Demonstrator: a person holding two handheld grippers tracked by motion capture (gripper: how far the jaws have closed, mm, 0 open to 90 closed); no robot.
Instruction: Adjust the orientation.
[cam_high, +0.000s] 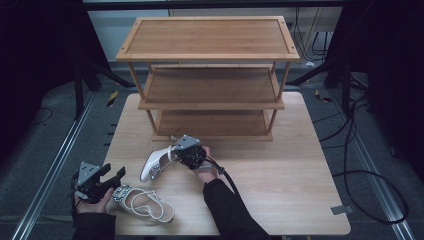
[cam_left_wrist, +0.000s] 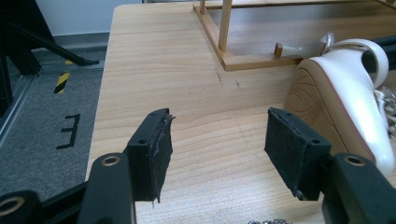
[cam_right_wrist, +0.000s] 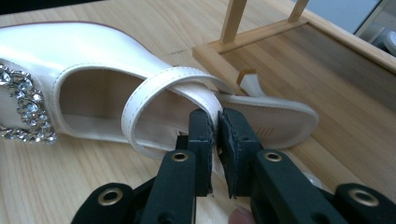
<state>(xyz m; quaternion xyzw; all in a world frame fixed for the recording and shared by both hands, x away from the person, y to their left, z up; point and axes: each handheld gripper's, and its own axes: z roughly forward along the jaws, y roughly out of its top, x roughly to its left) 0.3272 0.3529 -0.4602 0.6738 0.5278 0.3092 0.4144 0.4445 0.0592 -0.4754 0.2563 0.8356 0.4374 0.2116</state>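
Here the right tool (cam_right_wrist: 215, 140) pinches the white shoe's (cam_right_wrist: 93, 60) strap; left tool (cam_left_wrist: 215, 154) gapes, seemingly empty.

I see both sleeves dark, near black. Left gripper (cam_high: 114, 176): black body, grey three-cornered plate on top, brass-ringed screw holes, frayed black foam pads (cam_left_wrist: 159, 156). Right gripper (cam_right_wrist: 215, 135): same build, thick black cable trailing.

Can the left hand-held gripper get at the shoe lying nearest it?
Probably yes: the left hand-held gripper is open beside the near shoe, with nothing between them.
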